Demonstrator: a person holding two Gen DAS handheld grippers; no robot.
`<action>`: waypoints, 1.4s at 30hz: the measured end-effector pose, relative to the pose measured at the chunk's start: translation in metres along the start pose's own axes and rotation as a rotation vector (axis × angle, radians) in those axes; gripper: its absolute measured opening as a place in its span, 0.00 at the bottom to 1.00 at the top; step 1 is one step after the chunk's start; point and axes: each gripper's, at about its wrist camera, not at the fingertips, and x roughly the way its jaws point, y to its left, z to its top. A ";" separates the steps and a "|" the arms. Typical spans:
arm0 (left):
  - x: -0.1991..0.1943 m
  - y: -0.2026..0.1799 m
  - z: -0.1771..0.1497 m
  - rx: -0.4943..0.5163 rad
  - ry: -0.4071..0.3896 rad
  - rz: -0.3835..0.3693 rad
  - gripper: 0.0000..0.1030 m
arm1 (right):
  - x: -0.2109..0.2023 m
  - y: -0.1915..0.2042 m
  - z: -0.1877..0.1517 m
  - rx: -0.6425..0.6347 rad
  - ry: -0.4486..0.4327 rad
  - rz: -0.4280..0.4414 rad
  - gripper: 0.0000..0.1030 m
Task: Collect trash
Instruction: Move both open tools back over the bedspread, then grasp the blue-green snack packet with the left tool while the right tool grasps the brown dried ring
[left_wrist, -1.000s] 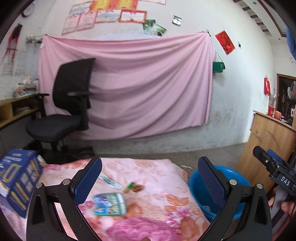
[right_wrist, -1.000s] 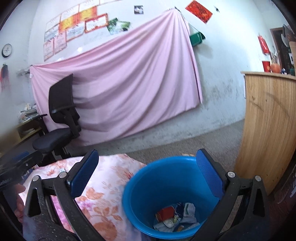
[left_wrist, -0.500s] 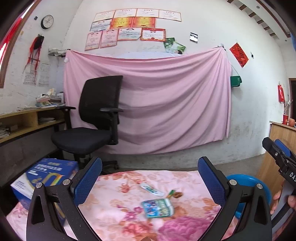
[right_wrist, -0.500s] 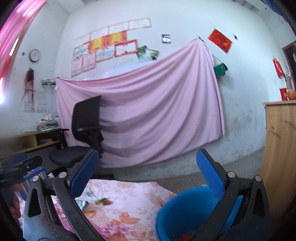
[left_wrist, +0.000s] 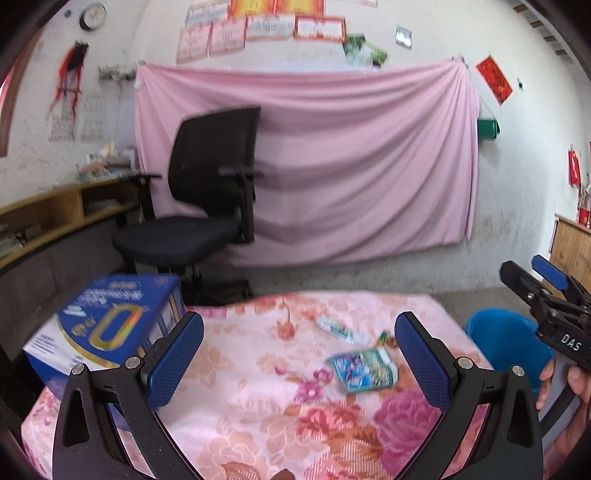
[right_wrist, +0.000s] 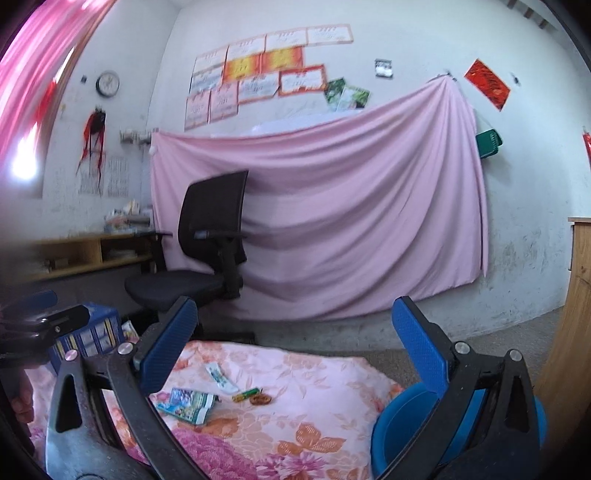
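Your left gripper (left_wrist: 299, 354) and right gripper (right_wrist: 293, 343) both hover with jaws spread wide and nothing between them above the pink floral-print cloth (left_wrist: 258, 406). The trash lies on that cloth: a flat blue-green printed packet (left_wrist: 364, 368), a white tube-shaped wrapper (left_wrist: 334, 329) and a small green-and-brown scrap (right_wrist: 253, 397). The round blue plastic bucket (right_wrist: 399, 435) stands just beside the cloth's right edge.

The left gripper (left_wrist: 299, 354) has a black, grainy plastic frame with triangular cut-outs, silver screws at its joints and two fingers (left_wrist: 175, 360) faced with blue, finely dotted pads. The right gripper (right_wrist: 291, 345) is built the same way: black arms, silver screws, blue textured pads. White letters "DAS" mark its black side in the left view.
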 end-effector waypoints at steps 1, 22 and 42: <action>0.005 0.003 -0.002 -0.003 0.020 -0.006 0.98 | 0.005 0.002 -0.003 -0.003 0.024 0.003 1.00; 0.141 -0.041 -0.032 0.042 0.564 -0.242 0.85 | 0.121 -0.025 -0.063 0.014 0.617 0.077 0.92; 0.158 -0.009 -0.026 -0.013 0.564 -0.180 0.59 | 0.174 0.002 -0.083 -0.047 0.817 0.250 0.73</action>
